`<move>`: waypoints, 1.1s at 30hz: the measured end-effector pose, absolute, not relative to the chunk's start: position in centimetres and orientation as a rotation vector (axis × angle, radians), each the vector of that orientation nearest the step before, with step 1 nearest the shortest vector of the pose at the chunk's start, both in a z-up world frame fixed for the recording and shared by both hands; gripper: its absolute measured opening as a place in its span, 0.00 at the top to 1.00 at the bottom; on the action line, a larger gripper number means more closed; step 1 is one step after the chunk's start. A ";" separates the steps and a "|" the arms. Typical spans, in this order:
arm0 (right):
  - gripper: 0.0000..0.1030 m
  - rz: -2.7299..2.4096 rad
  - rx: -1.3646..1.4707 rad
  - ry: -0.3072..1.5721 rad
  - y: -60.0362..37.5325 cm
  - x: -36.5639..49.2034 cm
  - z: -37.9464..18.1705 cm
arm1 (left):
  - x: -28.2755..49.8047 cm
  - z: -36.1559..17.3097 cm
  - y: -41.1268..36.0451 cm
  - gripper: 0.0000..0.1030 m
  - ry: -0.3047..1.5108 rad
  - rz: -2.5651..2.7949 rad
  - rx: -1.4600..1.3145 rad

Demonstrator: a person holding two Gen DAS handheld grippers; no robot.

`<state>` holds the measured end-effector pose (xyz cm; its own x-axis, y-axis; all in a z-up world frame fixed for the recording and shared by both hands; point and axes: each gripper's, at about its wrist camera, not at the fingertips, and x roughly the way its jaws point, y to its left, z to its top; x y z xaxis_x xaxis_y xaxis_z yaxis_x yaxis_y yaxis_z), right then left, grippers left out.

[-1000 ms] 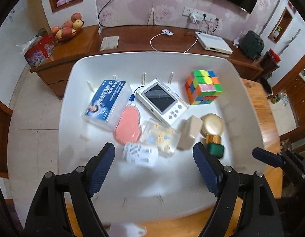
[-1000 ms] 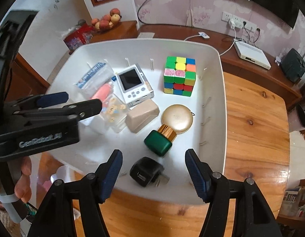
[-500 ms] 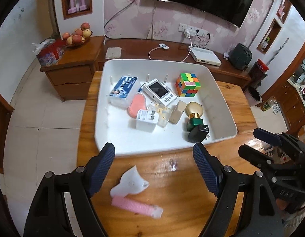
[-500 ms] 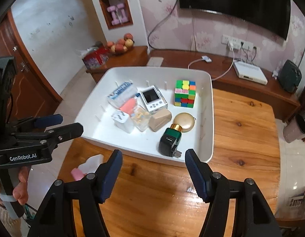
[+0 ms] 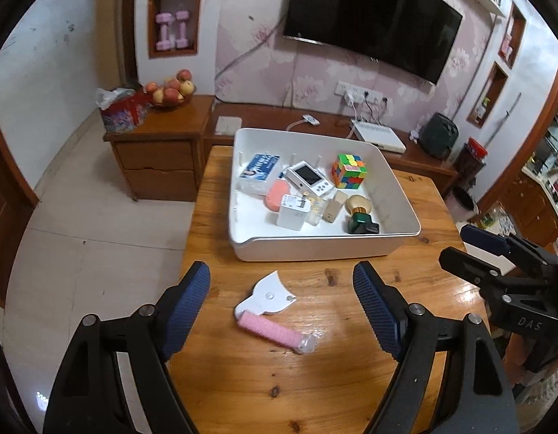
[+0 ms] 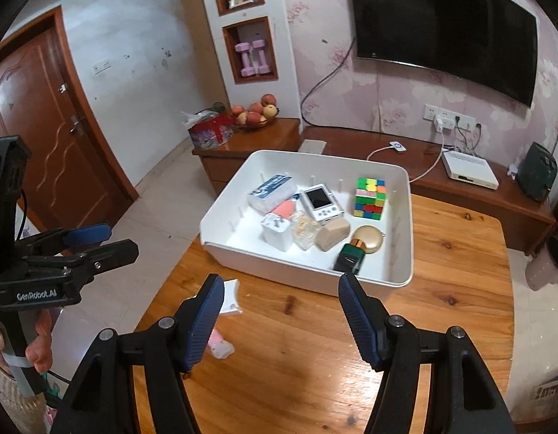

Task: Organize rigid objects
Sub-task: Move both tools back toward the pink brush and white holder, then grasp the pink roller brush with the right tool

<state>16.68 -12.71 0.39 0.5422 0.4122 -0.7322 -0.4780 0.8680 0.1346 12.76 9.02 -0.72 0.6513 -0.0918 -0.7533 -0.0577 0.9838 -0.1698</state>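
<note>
A white tray [image 5: 307,247] [image 6: 401,264] on the wooden table holds several objects: a colour cube [image 5: 348,170] [image 6: 369,198], a white handheld device [image 5: 309,178] [image 6: 321,199], a white charger [image 5: 293,212] [image 6: 277,231], a blue-white packet [image 5: 259,171], a black charger [image 5: 365,228] [image 6: 347,262] and a gold-capped green bottle [image 5: 358,206]. A pink-handled white tool [image 5: 269,311] lies on the table before the tray, between my left gripper's fingers. My left gripper [image 5: 280,311] is open and empty, above the table. My right gripper [image 6: 280,320] is open and empty, well back from the tray.
A low wooden cabinet [image 5: 163,148] behind the table carries a fruit bowl [image 5: 170,90] and a red box [image 5: 121,112]. A TV [image 6: 445,18] hangs on the wall. The table's left edge [image 5: 192,235] drops to tiled floor. A bin [image 6: 546,260] stands at right.
Both grippers have pulled back and up from the tray, both still open. The white charger and black charger now lie in the tray. The pink-handled tool has come into view.
</note>
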 end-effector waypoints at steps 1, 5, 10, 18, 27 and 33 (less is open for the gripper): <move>0.35 0.530 -0.091 0.842 -12.5 16.3 0.2 | 12.3 -1.0 9.1 0.19 0.856 -0.012 -0.188; 0.35 0.542 -0.119 0.847 -11.2 15.3 -1.1 | 10.9 -2.5 9.0 0.19 0.853 0.006 -0.201; 0.35 0.550 -0.155 0.853 -9.8 14.6 -2.6 | 9.7 -4.1 9.5 0.19 0.850 0.027 -0.236; 0.35 0.586 -0.239 0.881 -6.8 13.9 -5.8 | 8.5 -7.4 10.3 0.19 0.886 0.039 -0.309; 0.35 0.620 -0.401 0.909 -2.9 13.6 -11.3 | 7.3 -10.9 12.6 0.19 0.949 0.085 -0.360; 0.36 0.634 -0.495 0.929 -1.0 13.8 -14.8 | 6.8 -12.9 13.4 0.19 0.996 0.101 -0.386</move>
